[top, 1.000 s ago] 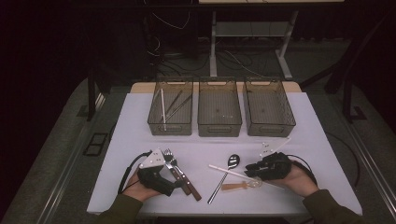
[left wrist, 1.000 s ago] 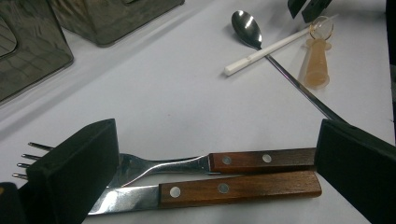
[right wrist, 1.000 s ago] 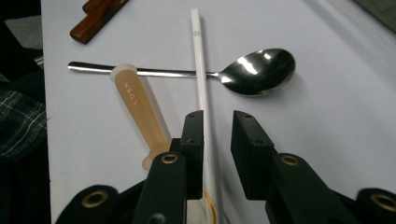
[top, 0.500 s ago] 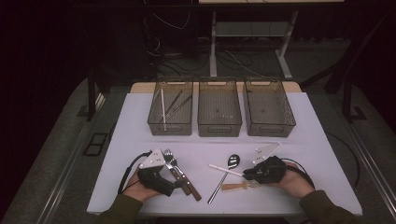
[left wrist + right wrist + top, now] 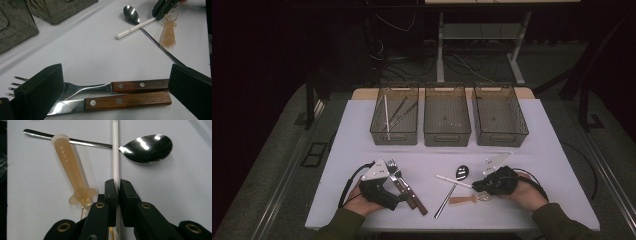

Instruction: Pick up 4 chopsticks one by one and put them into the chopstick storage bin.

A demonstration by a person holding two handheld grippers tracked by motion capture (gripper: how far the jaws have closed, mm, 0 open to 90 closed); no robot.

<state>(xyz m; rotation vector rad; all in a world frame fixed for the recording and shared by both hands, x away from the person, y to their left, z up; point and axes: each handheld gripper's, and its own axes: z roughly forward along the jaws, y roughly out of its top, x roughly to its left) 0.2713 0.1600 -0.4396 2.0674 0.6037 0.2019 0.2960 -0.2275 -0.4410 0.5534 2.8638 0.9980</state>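
A fork and a knife with wooden handles lie side by side between the wide-open jaws of my left gripper, untouched by the pads. In the high view that left gripper sits at the table's front left. My right gripper has just been closing and is now shut on a thin white stick. The stick lies across a steel spoon, with an amber-handled tool beside it. In the high view the right gripper rests at the front right.
Three clear bins stand in a row at the back: the left bin holds a white stick and dark long utensils, while the middle bin and the right bin look nearly bare. White tabletop lies open between bins and hands.
The right gripper's jaws have closed onto the white stick. Both hands have stayed where they were, and the left gripper remains open.
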